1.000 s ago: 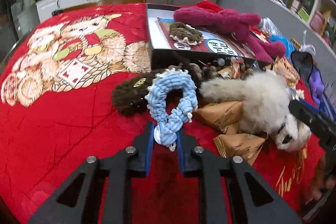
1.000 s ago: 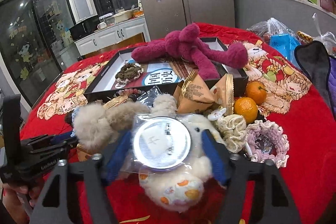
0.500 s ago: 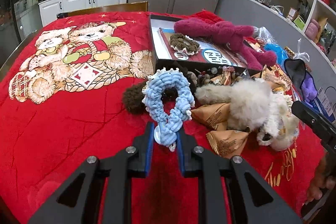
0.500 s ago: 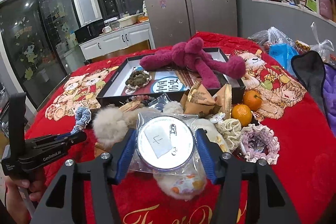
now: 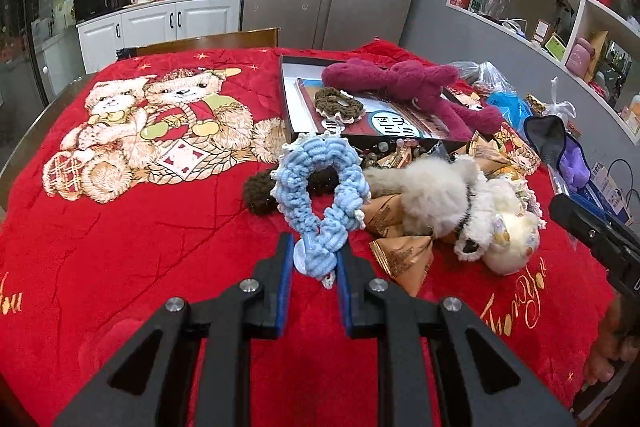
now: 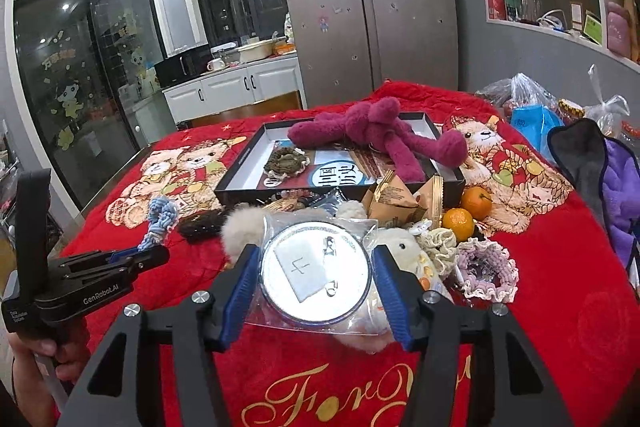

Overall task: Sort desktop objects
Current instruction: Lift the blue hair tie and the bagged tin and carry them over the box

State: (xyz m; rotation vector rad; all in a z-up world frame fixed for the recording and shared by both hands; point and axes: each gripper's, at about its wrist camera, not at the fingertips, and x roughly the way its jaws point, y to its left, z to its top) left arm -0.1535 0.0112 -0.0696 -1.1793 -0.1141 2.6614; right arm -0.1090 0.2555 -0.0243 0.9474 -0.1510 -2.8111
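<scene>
step: carry both picks to black tray at surface's far edge | left claw pinched blue scrunchie, lifted above surface middle | right claw clamped bagged round tin above near edge | advice: clear the clutter, release only once inside the tray walls

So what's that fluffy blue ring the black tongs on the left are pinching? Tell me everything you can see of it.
The blue scrunchie looks like a crocheted yarn loop, light blue with whitish frilly edging, soft and ruffled. A small round white tag sits at its lower end. The left gripper pinches that lower end between blue-padded fingers, so the loop stands up, lifted off the red blanket. From the right wrist view it appears side-on and narrow. Only the pads seem to touch it.
</scene>
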